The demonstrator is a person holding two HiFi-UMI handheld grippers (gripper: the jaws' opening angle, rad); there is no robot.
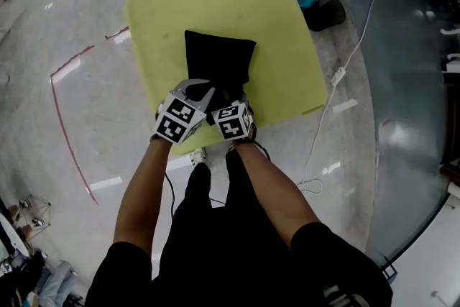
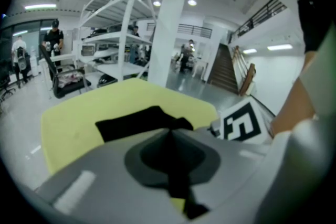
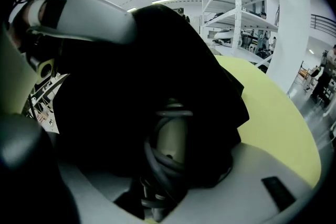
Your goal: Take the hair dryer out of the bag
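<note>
Hair dryer: its pale handle, wound with a dark cord, is seen between the spread jaws of the right gripper, inside the open mouth of the black bag. The left gripper, just beside the right, is pressed together on a fold of the bag's near edge. Beyond both grippers the bag is laid on a yellow-green table.

We see the bag lying mid-tabletop, its mouth toward 6 o'clock. At that edge the left hand-held gripper sits at the bag's 7 o'clock, the bag's rim between its jaws. Beside it at 6 o'clock, the right hand-held gripper reaches into the mouth. The hair dryer, inside the bag, stands between the right gripper's jaws, cord wound around it.
</note>
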